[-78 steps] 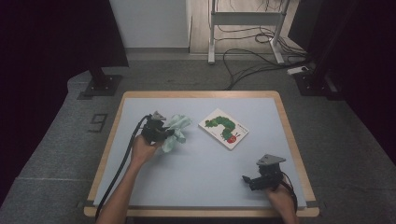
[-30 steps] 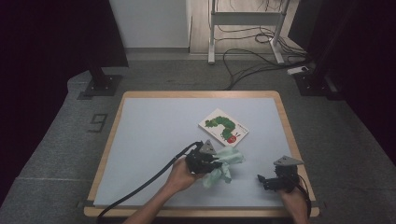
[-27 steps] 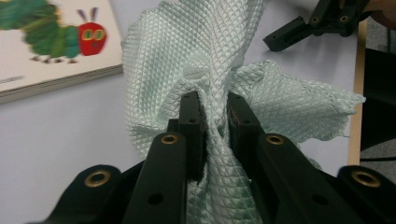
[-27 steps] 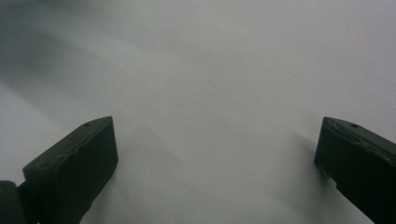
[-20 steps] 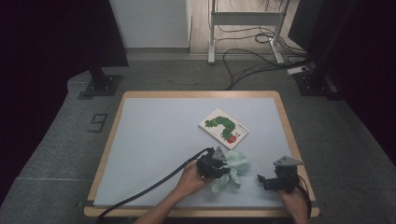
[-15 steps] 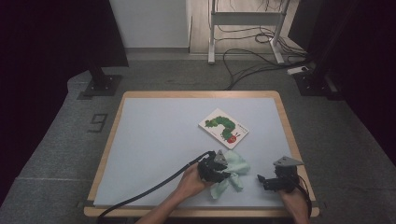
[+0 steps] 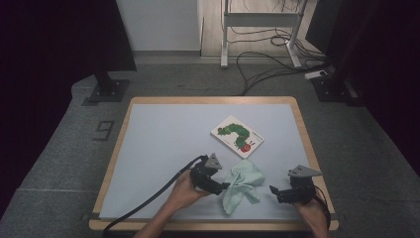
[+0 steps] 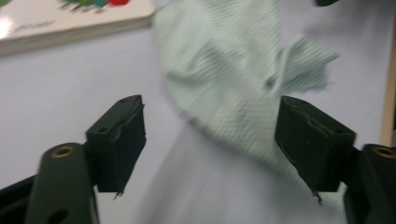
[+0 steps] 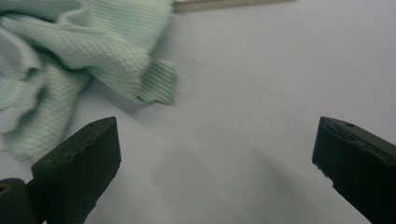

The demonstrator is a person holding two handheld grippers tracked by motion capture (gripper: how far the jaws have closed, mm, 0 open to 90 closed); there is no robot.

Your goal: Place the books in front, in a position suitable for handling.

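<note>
Now: cloth (image 7: 241, 184) down on table (image 7: 163, 148), L gripper (image 7: 225, 187) letting go.
L jaws just opening, apart w/ cloth edge between, pads not pressing; book (image 7: 236, 136) beyond. R gripper (image 7: 274, 191) jaws wide apart, nothing between, cloth just to its left.

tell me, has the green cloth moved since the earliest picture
Yes. The green cloth lay left of the caterpillar book; it now lies nearer the person, just below the book, released by the left gripper, whose jaws have just been opening.

"9" on the floor mat (image 7: 103, 131)
</note>
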